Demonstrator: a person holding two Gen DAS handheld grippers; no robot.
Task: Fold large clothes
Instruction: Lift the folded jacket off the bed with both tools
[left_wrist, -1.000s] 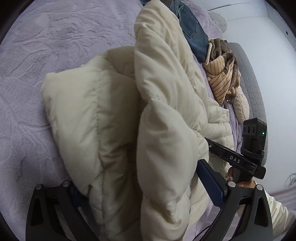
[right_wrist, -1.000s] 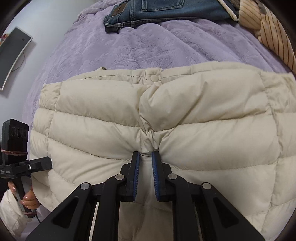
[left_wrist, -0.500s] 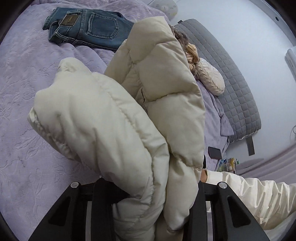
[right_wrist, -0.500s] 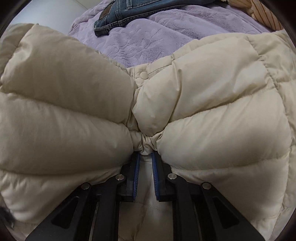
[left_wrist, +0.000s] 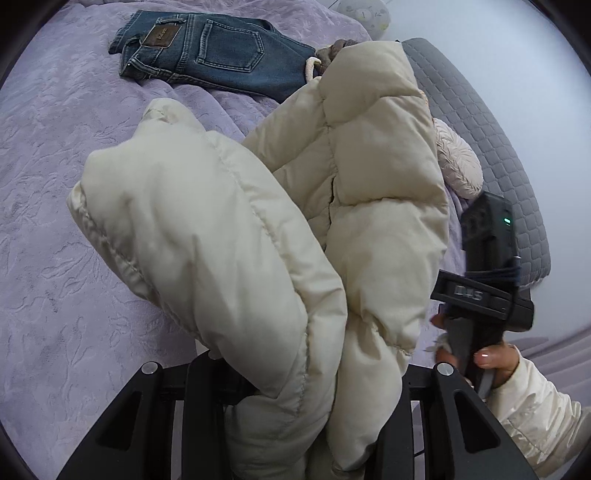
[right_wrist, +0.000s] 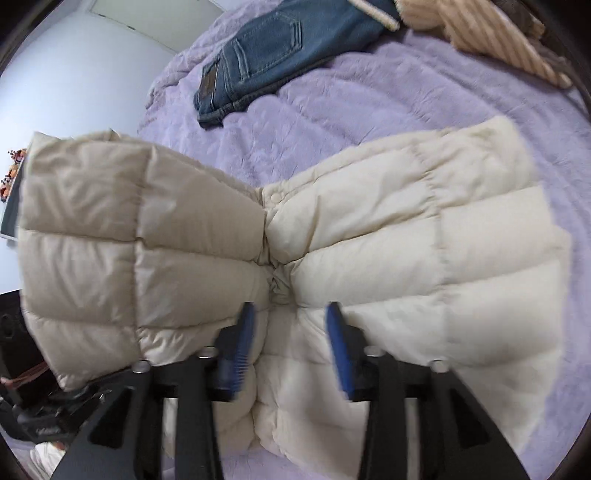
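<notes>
A cream quilted puffer jacket (left_wrist: 229, 236) hangs bunched from my left gripper (left_wrist: 295, 435), whose fingers are buried in the fabric and closed on it, above the purple bed. In the right wrist view the same jacket (right_wrist: 424, 251) spreads in quilted panels, its right part lying on the bedspread. My right gripper (right_wrist: 291, 339) is open, its blue pads (right_wrist: 338, 347) apart on either side of a pinched crease, touching nothing firmly. The right gripper's body also shows in the left wrist view (left_wrist: 484, 280), held by a hand.
Folded blue jeans (left_wrist: 210, 55) lie at the far side of the purple bedspread (left_wrist: 55, 229). A striped tan garment (right_wrist: 491, 40) lies at the top right. A grey quilted headboard (left_wrist: 491, 129) and a pale cushion (left_wrist: 458, 166) stand to the right.
My right gripper has opened and let go of the jacket's crease. My left gripper has kept its hold and lifted the jacket's left part higher over the bed.
</notes>
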